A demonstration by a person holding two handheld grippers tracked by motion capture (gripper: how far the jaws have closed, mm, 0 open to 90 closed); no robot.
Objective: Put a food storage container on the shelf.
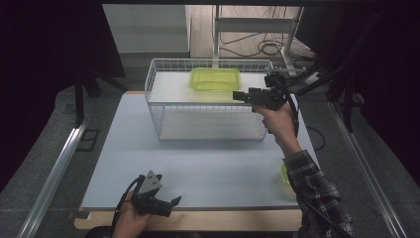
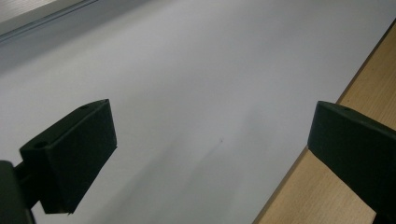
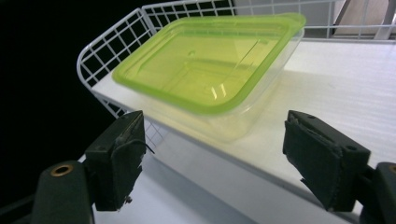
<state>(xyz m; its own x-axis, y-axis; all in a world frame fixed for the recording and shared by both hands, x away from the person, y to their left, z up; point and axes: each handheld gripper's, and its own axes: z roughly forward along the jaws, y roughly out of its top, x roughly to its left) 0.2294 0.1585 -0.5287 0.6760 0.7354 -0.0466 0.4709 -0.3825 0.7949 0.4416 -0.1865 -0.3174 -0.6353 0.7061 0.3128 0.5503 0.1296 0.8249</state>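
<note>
Item: green lidded container (image 1: 215,79) on the wire rack's (image 1: 153,89) top shelf, long axis crosswise, just left of your right hand-held gripper (image 1: 241,96), jaws spread, empty, nearer than your left.

Second green container (image 1: 284,176) sitting at desk (image 1: 198,168) right edge, near front corner, partly hidden by sleeve; cables (image 1: 262,47) lying on floor beyond.

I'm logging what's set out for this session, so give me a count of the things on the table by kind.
Green lidded plastic container on the rack's top shelf: 1
White wire rack with two shelves: 1
Green thing at the table's right edge, partly hidden by the sleeve, kind unclear: 1
Handheld grippers, left gripper and right gripper: 2
Total: 5
</note>
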